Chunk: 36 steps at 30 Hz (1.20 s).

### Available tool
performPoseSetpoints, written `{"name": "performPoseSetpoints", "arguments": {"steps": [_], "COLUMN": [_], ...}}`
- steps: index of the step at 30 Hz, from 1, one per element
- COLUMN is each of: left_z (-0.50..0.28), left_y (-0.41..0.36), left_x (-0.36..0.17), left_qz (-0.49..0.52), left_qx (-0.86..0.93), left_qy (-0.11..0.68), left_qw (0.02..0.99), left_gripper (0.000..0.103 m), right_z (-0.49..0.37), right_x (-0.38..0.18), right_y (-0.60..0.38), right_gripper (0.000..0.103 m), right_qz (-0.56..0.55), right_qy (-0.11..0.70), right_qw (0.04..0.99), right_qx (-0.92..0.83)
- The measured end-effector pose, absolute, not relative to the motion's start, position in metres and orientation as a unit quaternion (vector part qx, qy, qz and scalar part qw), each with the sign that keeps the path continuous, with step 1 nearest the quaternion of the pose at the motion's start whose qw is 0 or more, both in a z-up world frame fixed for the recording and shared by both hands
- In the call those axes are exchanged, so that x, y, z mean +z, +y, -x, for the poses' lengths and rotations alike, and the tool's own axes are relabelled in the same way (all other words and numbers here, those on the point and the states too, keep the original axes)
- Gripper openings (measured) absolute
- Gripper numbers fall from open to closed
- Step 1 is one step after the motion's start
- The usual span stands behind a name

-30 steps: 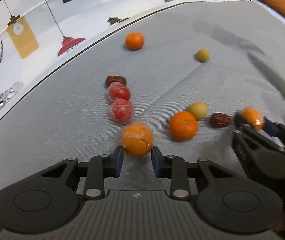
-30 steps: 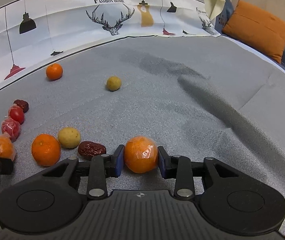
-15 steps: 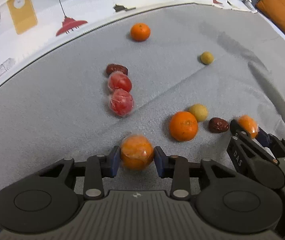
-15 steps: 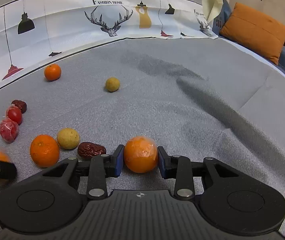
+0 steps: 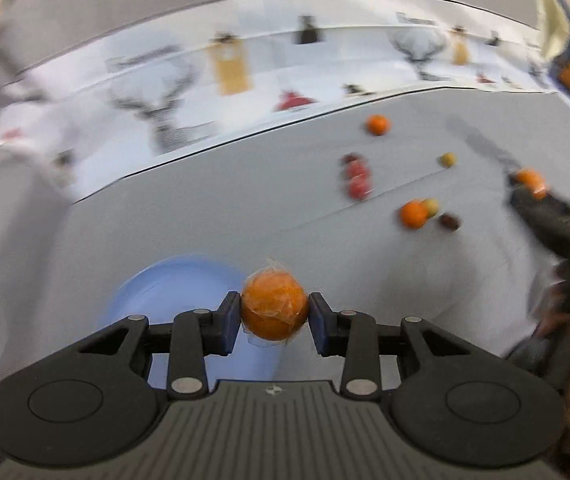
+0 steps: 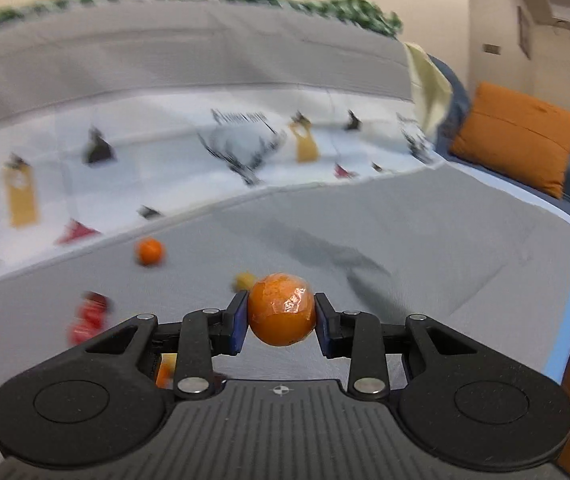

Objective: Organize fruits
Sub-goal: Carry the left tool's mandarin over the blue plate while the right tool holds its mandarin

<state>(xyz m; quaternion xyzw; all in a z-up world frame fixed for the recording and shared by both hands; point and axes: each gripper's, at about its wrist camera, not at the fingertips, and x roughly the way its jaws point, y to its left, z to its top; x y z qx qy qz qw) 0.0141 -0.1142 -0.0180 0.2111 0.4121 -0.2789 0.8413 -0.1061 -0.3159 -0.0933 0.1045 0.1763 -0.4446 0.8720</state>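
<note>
The left gripper is clenched on a plastic-wrapped orange, both blue pads pressed against its sides, and the fruit hangs clear of the grey cloth. What the coming move seems to turn on is the pale blue bowl: it lies directly below and a little to the left of the held orange, its near rim hidden under the gripper's linkage, so the fruit sits over the bowl's right-hand edge rather than its middle. A small shift leftward before letting go looks advisable, since a round fruit dropped on the rim could roll off onto the cloth. The left tool is plainly the nearer one to the bowl. The right gripper likewise grips a second wrapped orange between its pads, raised above the cloth; from the left wrist view it shows far off to the right, well apart from the bowl, so its turn likely comes afterwards. Ahead of both tools the loose fruit waits on the cloth: a bare tangerine farthest out, red wrapped fruits in a short line, a small yellow fruit, and another orange touching a yellowish fruit with a dark date just beside. Motion blur softens these details.
</note>
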Motion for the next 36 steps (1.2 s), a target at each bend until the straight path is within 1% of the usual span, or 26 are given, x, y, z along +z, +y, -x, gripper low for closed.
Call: {"name": "performPoseSetpoints", "arguments": {"steps": [3,6,12,22,30,36], "left_z": [0.008,0.025,0.067,0.101,0.097,0.086], "left_y": [-0.066,-0.029,0.026,0.061,0.074,0.077], "left_x": [-0.001,0.012,0.033,0.043,0.047,0.044], "left_qz": [-0.221,-0.195,-0.139,-0.089,-0.071,-0.062], "left_qx": [-0.220,-0.206,-0.210,-0.225,-0.227,-0.224], "left_qy": [0.427,0.441,0.401,0.390,0.374,0.380], "left_qw": [0.848,0.851,0.881,0.888,0.896,0.896], "left_gripper": [0.040,0.040,0.040,0.040,0.040,0.040], "right_z": [0.138,0.169,0.201,0.215,0.211,0.205], "right_x": [-0.059,-0.038,-0.021,-0.006,-0.005,-0.009], "right_y": [-0.266,-0.222,-0.150,-0.088,-0.070,-0.069], "right_gripper": [0.035,0.035,0.035,0.035,0.035,0.035], "right_qz": [-0.102,-0.114,-0.101,-0.041,-0.017,-0.010], "right_qy": [0.177,0.192,0.222,0.229,0.231,0.244], "right_qw": [0.908,0.932,0.949,0.963,0.964,0.961], "right_qx": [-0.366,-0.286,-0.201,-0.139,-0.133,-0.133]}}
